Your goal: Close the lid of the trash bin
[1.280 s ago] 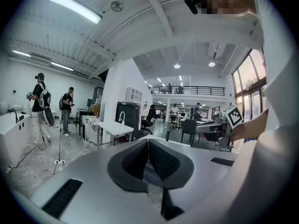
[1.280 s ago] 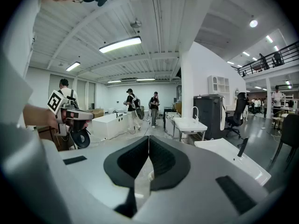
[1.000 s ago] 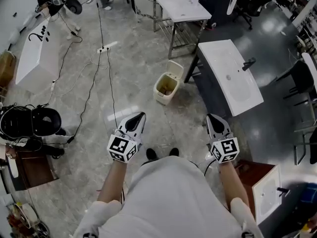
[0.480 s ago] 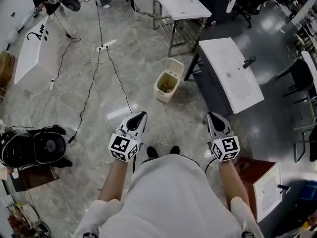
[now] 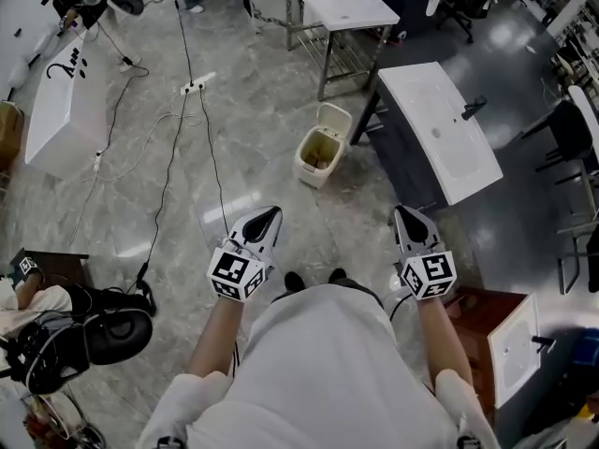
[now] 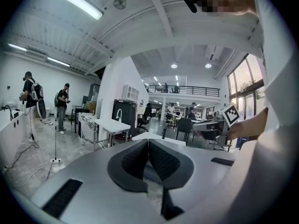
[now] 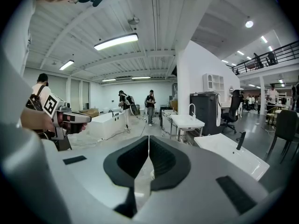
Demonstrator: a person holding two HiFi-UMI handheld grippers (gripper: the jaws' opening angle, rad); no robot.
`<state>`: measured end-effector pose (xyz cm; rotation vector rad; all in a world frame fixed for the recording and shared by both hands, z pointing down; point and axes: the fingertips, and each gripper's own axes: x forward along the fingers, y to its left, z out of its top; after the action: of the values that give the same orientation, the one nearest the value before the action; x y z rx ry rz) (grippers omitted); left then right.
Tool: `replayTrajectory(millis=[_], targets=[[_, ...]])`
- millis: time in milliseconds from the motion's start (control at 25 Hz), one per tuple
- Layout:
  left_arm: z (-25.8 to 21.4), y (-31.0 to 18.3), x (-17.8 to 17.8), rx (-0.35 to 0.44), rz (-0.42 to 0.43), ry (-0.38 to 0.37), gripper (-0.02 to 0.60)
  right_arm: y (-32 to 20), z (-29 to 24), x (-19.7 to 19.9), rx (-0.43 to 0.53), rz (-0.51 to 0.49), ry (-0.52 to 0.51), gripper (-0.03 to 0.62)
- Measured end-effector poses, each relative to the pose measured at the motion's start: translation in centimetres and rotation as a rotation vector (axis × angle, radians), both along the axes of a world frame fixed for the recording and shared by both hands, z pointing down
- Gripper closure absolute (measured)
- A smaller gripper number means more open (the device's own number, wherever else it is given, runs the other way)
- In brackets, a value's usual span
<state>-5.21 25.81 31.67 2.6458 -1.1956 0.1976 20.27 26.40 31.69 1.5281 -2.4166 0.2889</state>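
Note:
In the head view a small cream trash bin (image 5: pixel 319 152) stands on the marble floor with its lid (image 5: pixel 335 118) tipped up at the back, its inside showing. My left gripper (image 5: pixel 270 215) is shut and empty, well short of the bin and to its lower left. Level with it on the other side, my right gripper (image 5: pixel 403 215) is shut and empty too, to the bin's lower right. The left gripper view shows my left gripper (image 6: pixel 148 141) with jaws together; the right gripper view shows my right gripper (image 7: pixel 148 138) the same. The bin is hidden in both gripper views.
A dark cabinet with a white sink top (image 5: pixel 440 129) stands right of the bin, a white metal-legged table (image 5: pixel 339 0) behind it. Cables and a power strip (image 5: pixel 195 86) run over the floor at left. A white bathtub (image 5: pixel 64 108) sits far left, a black helmet-like device (image 5: pixel 103 335) lower left.
The head view has drifted slightly forward, so the bin sits a little nearer. The black device at lower left has shifted down the frame. Both grippers stay shut and level.

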Motion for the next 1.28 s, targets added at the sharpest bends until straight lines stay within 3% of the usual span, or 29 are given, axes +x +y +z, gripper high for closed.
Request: replayTrajectory(millis=[240,480,800,1280], targets=[[0.3,-0.2,-1.1,-0.004,0.007,-0.004,0.565,0.1,0.2,-0.8,-0.007,0.013,-0.003,0.563],[2.1,1.4,1.1,0.002,-0.013,-0.006,0.565,1.5,2.4,1.2,-0.011,-0.014,-0.002,0.563],[1.2,-4.8,-1.6,-0.025,-0.027,-0.006,0.565,-5.3,1.8,-1.9,-0.04,-0.038,0.0,0.563],[2.2,-12.3,1.7,-0.046,-0.064,-0.031,0.565,-14.2,4.0,-0.1,-0.059,-0.13,0.026,0.563]])
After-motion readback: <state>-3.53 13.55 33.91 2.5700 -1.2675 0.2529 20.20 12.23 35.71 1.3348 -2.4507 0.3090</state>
